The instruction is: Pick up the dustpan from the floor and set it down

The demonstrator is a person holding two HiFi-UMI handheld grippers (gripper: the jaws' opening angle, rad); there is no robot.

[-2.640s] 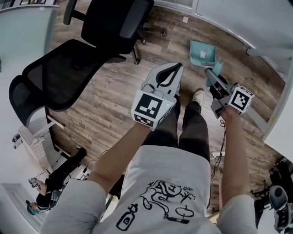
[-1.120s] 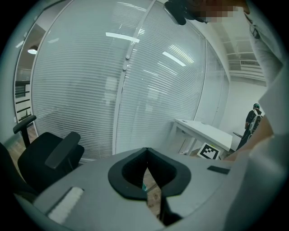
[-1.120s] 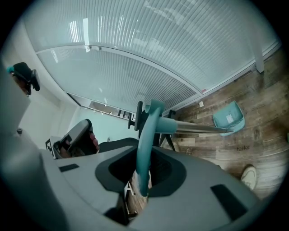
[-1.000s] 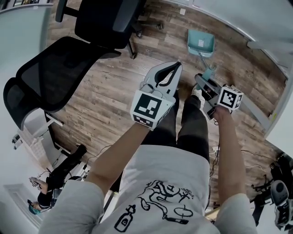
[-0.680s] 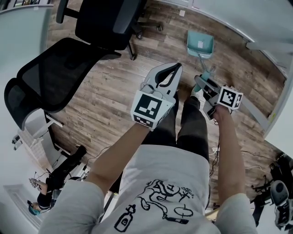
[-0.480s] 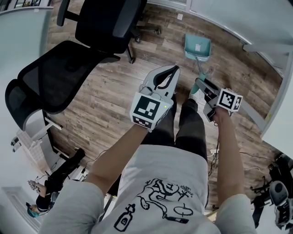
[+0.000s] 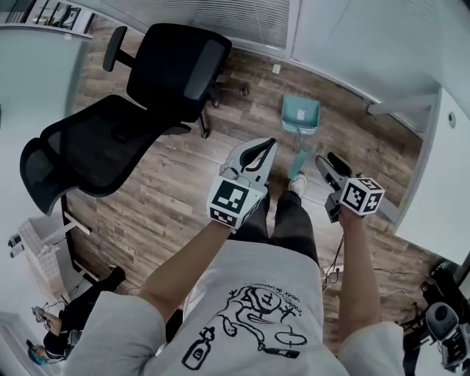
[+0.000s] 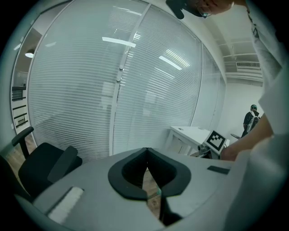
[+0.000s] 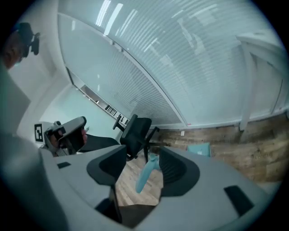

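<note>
**Dustpan** [image 7: 300,115]: teal, long-handled. The pan rests on the wood floor [image 7: 169,198] close to the foot of the blinds wall [image 7: 220,18]. Its handle [image 7: 297,165] runs from the pan back toward the person's shoe. In the right gripper view the pan [image 9: 198,149] lies on the boards near the wall, beyond the claw and to its right.

**Right claw** [image 7: 330,160]: jaws stand wide apart and clamp nothing. In its own view [image 9: 143,155] the teal handle [image 9: 145,173] shows in the gap between the two jaws, closer to the right-hand jaw. From the head view this claw sits just to the right of the handle's near end, apart from it, so the handle is seen through the gap and is not pinched. The marker cube [image 7: 360,196] sits behind the jaws.

**Left claw** [image 7: 263,147]: jaws drawn together, with nothing between them. In its own view [image 8: 145,151] the tips meet in a point. It hangs to the left of the handle and near it, without touching.

**Surroundings**: two black office chairs stand to the left of the claws, one padded [image 7: 176,70] and one mesh-backed [image 7: 95,154], both well apart from the dustpan.
</note>
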